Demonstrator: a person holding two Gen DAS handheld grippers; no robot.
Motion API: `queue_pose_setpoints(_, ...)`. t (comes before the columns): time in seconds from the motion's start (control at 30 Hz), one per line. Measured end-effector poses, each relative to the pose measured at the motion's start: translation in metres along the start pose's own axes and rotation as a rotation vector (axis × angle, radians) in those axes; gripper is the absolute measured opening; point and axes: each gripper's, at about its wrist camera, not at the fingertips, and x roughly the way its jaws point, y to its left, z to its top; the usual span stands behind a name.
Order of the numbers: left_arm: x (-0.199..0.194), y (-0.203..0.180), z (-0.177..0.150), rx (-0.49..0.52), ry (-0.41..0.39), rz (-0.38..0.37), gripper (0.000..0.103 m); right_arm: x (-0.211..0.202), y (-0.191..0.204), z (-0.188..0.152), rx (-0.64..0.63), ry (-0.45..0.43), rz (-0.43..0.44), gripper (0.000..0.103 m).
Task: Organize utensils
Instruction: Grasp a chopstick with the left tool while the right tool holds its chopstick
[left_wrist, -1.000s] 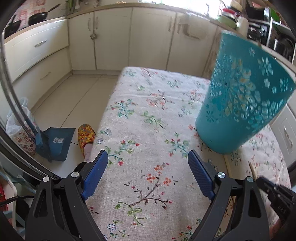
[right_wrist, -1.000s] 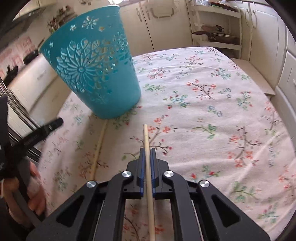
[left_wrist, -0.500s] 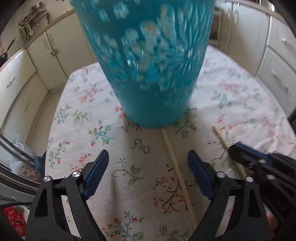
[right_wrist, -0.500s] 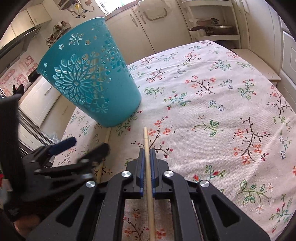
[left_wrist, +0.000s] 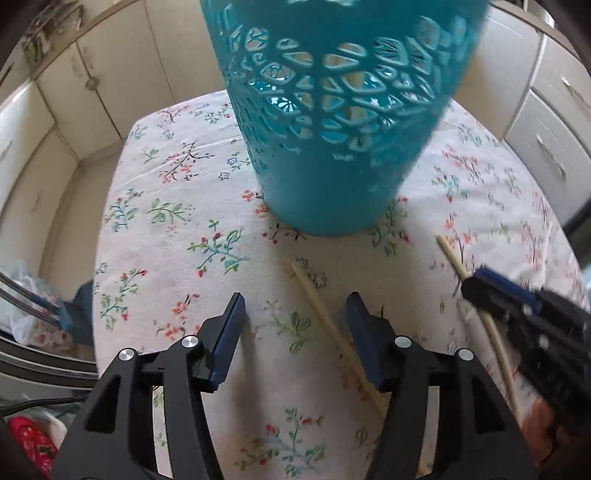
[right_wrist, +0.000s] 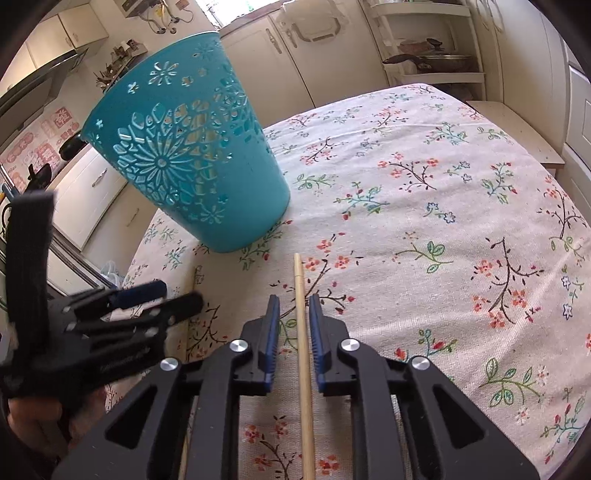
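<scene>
Left wrist view first: I'm holding my left gripper (left_wrist: 295, 325) spread wide and low over the tablecloth (left_wrist: 147, 221), pinching nothing. One chopstick (left_wrist: 325, 317) is lying flat between the pads, closer to the right one, its tip pointing at the foot of the teal basket (left_wrist: 332, 147). My guess is I'm lining up so the pads can close across it. The basket is standing upright near the middle of the table, just past the chopstick tips, which makes sense if that's where the sticks are meant to end up. Off toward the right edge, my right gripper (left_wrist: 476, 291) is showing up blurry around the second chopstick (left_wrist: 452, 254).

Right wrist view: the second chopstick (right_wrist: 303, 332) is running straight down the middle of my right gripper (right_wrist: 293, 321), but there's a clear gap on both sides, so the pads aren't pressing on it. The jaws are standing a bit apart and the stick seems to be resting on the cloth. The basket (right_wrist: 192, 158) is looking tilted here, probably just the fisheye. The left gripper (right_wrist: 159, 295) is hovering by the table's left edge, over the first chopstick (right_wrist: 190, 284).

Writing: some red-and-white wall stickers (right_wrist: 55, 122) back by the counter, too small for me to read. There's faint lettering on the left gripper's body too, also unreadable.
</scene>
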Motion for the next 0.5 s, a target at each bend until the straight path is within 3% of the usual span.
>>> queue_pose_setpoints(0.07,-0.001,-0.002,0.002,0.021,-0.01,-0.026,0.011,0.0,0.0,0.0,0.004,-0.001,0.003,0.017)
queue_pose_setpoints(0.17,-0.005,-0.004,-0.001,0.074,0.004,-0.117,0.005,0.0,0.0,0.0,0.003,-0.001,0.002,0.017)
queue_pose_setpoints(0.27,-0.009,-0.005,-0.007,0.168,0.032,-0.147,0.005,0.0,0.001,-0.001,0.0,-0.003,0.004,0.019)
queue_pose_setpoints(0.3,-0.01,-0.005,-0.008,0.19,0.034,-0.116,0.005,0.0,0.001,-0.001,0.0,-0.003,0.011,0.021)
queue_pose_setpoints(0.33,-0.01,-0.005,-0.007,0.201,0.034,-0.086,0.009,0.0,0.0,-0.001,0.003,-0.003,0.017,0.021)
queue_pose_setpoints(0.43,-0.01,-0.004,-0.007,0.221,0.025,0.004,0.037,0.0,-0.004,0.0,0.02,-0.002,0.035,0.021)
queue_pose_setpoints(0.5,-0.01,-0.009,-0.009,0.251,0.014,0.019,0.034,0.001,-0.005,0.0,0.023,-0.002,0.037,0.021)
